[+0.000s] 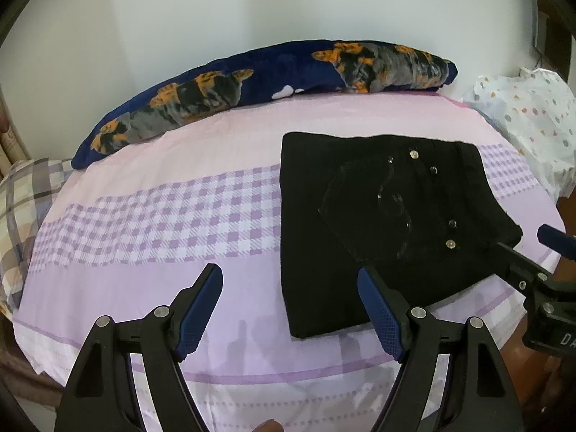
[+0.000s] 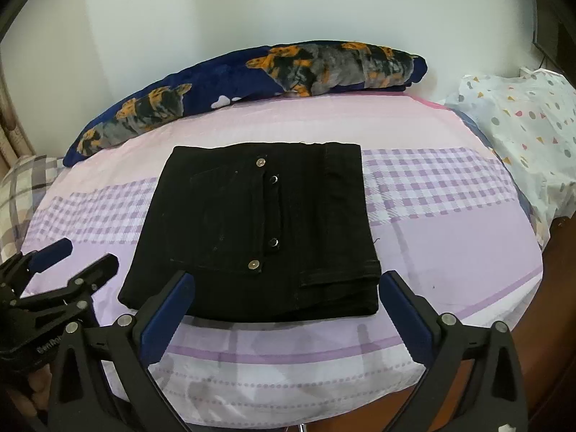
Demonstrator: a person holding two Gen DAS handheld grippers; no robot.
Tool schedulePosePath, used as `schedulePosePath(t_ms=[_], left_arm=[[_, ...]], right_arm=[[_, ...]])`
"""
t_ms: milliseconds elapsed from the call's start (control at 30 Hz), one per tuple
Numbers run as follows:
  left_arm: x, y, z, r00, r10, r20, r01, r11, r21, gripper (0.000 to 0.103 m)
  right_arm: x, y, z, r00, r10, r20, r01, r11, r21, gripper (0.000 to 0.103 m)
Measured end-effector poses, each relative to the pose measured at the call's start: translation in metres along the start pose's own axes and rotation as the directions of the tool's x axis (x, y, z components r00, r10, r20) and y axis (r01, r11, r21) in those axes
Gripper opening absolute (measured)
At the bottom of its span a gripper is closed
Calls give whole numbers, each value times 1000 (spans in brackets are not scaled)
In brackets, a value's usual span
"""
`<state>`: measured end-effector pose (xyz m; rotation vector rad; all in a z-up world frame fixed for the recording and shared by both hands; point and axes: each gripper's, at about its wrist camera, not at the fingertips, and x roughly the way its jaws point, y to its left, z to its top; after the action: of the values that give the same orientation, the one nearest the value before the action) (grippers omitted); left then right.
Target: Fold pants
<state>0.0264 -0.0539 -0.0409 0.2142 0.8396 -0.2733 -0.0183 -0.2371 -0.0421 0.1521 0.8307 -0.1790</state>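
Lying folded on the bed sheet [image 2: 450, 237] is one pair of black pants [image 2: 252, 230], four snaps showing; two grippers, left gripper [image 1: 289, 280] and right gripper [image 2: 286, 288], are hovering wide apart, gripping nothing.

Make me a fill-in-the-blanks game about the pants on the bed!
1. The folded pants are the colour ____.
2. The pants lie on a bed sheet with a checked band of white and ____.
3. The right gripper and the left gripper both have their jaws ____, holding nothing.
4. Behind the pants, along the wall, lies a dark blue ____ with orange and grey patches.

Missing words: black; purple; open; blanket
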Motion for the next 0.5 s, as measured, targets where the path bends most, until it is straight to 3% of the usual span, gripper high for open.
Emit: schedulePosePath(t_ms=[500], left_arm=[[2,6,-1,1000,-18,-10,17,1000,-13,78]], right_arm=[[-1,-5,4,1000,-5,5,5,1000,11,102]])
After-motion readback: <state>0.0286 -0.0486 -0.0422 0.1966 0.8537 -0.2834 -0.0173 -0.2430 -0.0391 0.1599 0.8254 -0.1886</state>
